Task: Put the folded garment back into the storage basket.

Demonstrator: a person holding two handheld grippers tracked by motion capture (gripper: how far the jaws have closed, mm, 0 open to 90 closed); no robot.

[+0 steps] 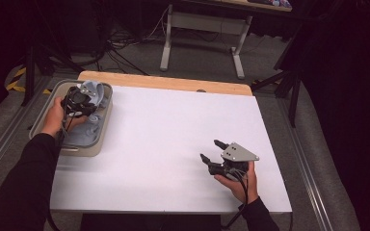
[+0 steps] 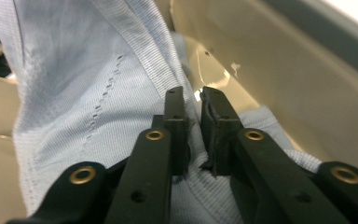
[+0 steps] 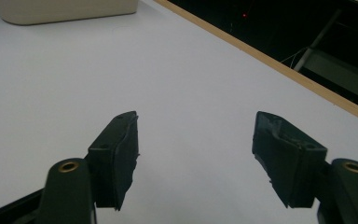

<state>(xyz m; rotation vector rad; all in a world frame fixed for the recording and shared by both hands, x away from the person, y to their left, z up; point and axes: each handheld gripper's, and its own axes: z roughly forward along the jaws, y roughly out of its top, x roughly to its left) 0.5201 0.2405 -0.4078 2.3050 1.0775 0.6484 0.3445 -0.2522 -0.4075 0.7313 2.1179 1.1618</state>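
Cloth: we see the pale blue cloth [image 2: 88, 84] bunched in the beige tray [image 1: 99, 139] at the surface's left edge
Left hand-held gripper [image 2: 193, 100]: nearly closed, a fold pinched between its jaws; we judge the pick-up is in hand; next, a lift clear of the tray wall
Right hand-held gripper [image 3: 193, 140]: released, holding nothing
Surface [image 1: 173, 130]: white, wooden far edge
Room: dark; floor cables [image 1: 120, 53], a desk frame [image 1: 202, 29]
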